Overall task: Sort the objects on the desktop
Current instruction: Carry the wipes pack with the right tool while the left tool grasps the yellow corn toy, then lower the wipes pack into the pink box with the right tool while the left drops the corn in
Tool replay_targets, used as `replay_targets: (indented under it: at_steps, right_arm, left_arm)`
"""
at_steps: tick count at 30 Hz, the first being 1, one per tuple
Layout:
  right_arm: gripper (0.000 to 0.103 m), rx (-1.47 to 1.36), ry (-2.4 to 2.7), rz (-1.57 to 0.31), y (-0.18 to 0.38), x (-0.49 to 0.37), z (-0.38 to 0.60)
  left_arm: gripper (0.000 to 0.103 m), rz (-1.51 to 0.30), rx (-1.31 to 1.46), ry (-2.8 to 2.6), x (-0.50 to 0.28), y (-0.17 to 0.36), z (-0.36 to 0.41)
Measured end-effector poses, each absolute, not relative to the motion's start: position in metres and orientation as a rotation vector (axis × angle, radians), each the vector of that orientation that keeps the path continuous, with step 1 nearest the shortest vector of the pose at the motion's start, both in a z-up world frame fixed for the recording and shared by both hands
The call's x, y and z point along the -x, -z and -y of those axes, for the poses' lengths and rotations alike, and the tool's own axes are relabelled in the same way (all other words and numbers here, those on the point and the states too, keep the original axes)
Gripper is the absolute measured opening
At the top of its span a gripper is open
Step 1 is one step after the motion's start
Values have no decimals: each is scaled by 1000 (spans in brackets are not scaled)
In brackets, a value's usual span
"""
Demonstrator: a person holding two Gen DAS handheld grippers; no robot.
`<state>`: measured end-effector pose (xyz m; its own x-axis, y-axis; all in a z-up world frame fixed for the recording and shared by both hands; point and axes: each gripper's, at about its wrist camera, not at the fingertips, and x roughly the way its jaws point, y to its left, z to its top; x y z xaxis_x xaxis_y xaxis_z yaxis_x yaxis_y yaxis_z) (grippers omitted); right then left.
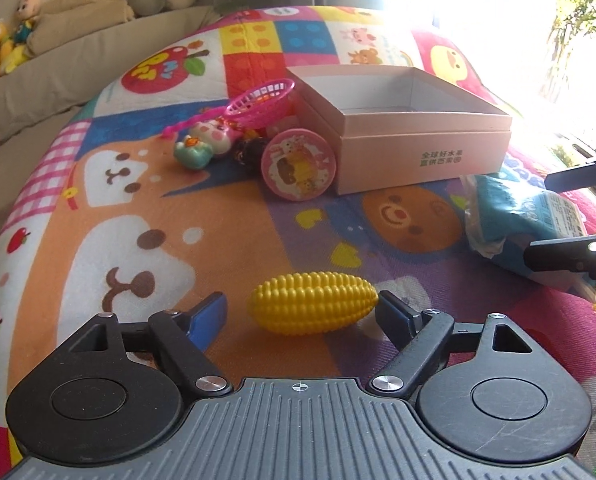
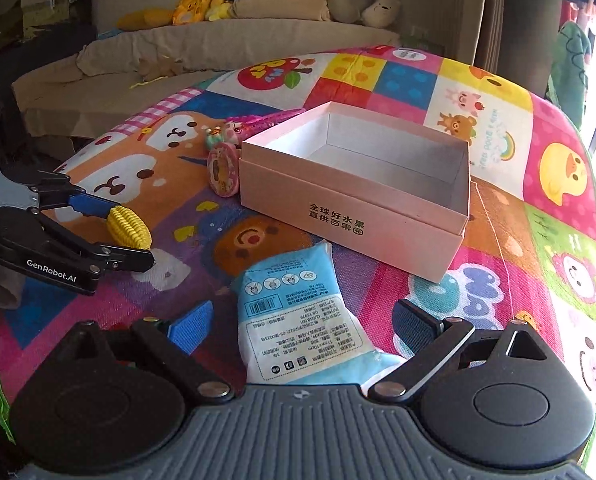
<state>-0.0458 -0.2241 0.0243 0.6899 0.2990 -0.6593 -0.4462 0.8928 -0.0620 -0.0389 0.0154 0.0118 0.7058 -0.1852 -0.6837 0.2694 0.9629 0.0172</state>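
Observation:
A yellow toy corn [image 1: 314,303] lies on the colourful play mat, between the fingers of my open left gripper [image 1: 300,312]; the right finger is at its tip, the left finger a little apart. It also shows in the right wrist view [image 2: 129,227] with the left gripper [image 2: 115,232] around it. A blue tissue pack [image 2: 293,320] lies between the fingers of my open right gripper [image 2: 302,320]; it also shows in the left wrist view [image 1: 526,220]. An empty pink box [image 2: 358,184] stands behind the pack.
Left of the box [image 1: 418,156] lie a round pink tin [image 1: 300,165], a pink toy basket [image 1: 261,102], small animal figures [image 1: 201,144] and a dark ball [image 1: 249,152]. A sofa with plush toys [image 2: 217,0] runs behind the mat.

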Motion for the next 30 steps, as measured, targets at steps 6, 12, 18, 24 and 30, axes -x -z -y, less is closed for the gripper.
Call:
replay_targets:
  at_steps: [6,12,18,24,30]
  right_arm:
    - [62,211,-434,-782,-15,33,219]
    - [54,179,-430,-831,-28,48,228]
    - [53,86,-385,-662,-109,70,264]
    - [54,-38,-297,-505,-183,15,282]
    - [65,-89,-198,-532,-173,-83,277]
  left_arm:
    - [72,-752,-101,218,41,-15,-10]
    - [72,-688,-122,279,65,-38,2]
    - [72,-433,-156,359,63,-113,28]
    - [74,-321,-125,363,-19,-148,69]
    - [95,-399,-63,292,-44,-124,36]
